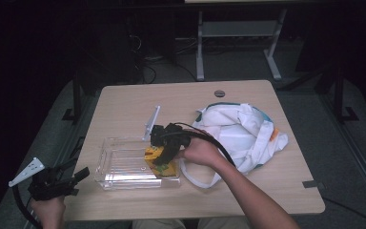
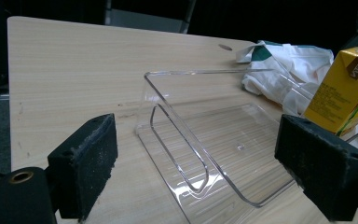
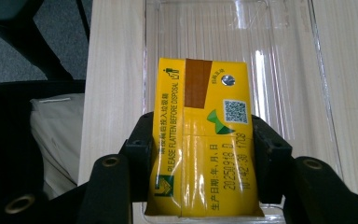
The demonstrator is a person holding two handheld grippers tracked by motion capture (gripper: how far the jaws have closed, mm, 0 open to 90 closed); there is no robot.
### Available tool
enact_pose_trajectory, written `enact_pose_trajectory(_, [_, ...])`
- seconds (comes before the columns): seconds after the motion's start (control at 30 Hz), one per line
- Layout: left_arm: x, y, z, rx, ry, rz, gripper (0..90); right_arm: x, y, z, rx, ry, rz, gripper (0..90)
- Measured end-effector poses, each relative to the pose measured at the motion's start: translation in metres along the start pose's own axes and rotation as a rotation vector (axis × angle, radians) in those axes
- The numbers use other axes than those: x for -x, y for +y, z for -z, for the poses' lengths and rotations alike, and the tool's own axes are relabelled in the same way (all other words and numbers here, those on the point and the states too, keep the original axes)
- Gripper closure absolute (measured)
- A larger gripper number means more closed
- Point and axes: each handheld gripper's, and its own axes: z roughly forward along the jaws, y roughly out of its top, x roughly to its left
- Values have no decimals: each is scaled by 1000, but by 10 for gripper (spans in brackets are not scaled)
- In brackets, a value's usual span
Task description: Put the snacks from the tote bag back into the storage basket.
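Right gripper view — right gripper (image 3: 200, 154) clamped across drink carton (image 3: 200, 140), long axis pointing into clear tray (image 3: 279, 28); left gripper (image 2: 200, 168) agape, farther off.

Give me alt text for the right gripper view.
The right gripper is shut on a yellow drink carton, held over a clear plastic tray on a light wooden table.
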Motion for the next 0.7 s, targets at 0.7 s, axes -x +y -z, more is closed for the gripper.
enact_pose_trajectory(0.7, [0,0,0,3,3,6,127,2,-6,-21,-34,10,-7,511])
